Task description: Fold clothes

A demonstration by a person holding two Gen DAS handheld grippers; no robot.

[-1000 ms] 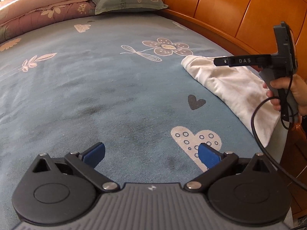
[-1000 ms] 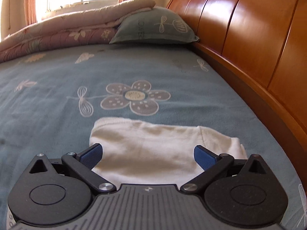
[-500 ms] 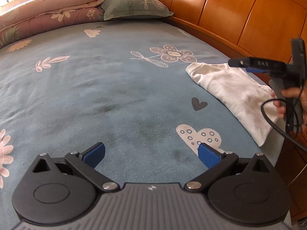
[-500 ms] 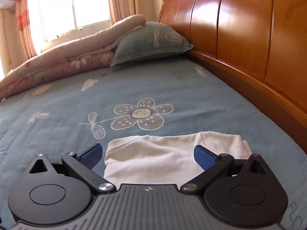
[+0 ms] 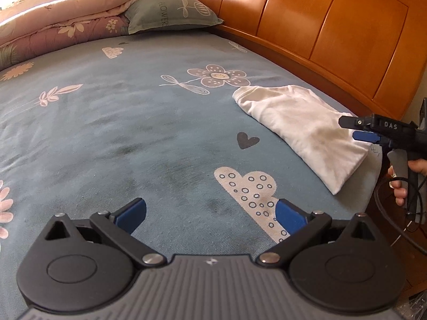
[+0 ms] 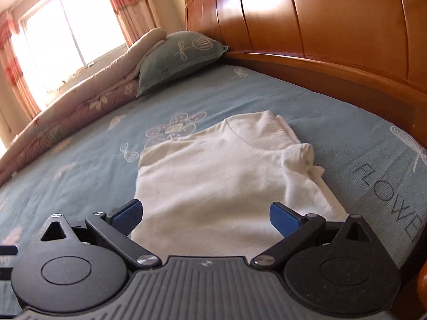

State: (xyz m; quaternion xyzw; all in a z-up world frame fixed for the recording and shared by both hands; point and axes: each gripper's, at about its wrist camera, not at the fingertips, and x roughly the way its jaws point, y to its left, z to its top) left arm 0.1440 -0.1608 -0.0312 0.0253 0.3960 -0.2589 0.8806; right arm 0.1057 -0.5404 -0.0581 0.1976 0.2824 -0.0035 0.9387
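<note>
A folded white garment [image 5: 301,125] lies on the blue patterned bed sheet near the wooden headboard, close to the bed's right edge. It also shows in the right wrist view [image 6: 226,176], just beyond the fingers. My left gripper [image 5: 210,213] is open and empty, low over the sheet, well to the left of the garment. My right gripper [image 6: 205,216] is open and empty at the garment's near edge. It shows from the side in the left wrist view [image 5: 360,130], held by a hand.
A wooden headboard [image 5: 320,32] runs along the right. A green pillow [image 5: 170,13] and a rolled pink quilt [image 5: 66,26] lie at the far end. A window with curtains [image 6: 66,32] is beyond. The bed edge [image 5: 373,181] drops off by the garment.
My right gripper has drawn back from above the garment to its near edge and tilted. My left gripper has shifted back slightly. The garment has not moved.
</note>
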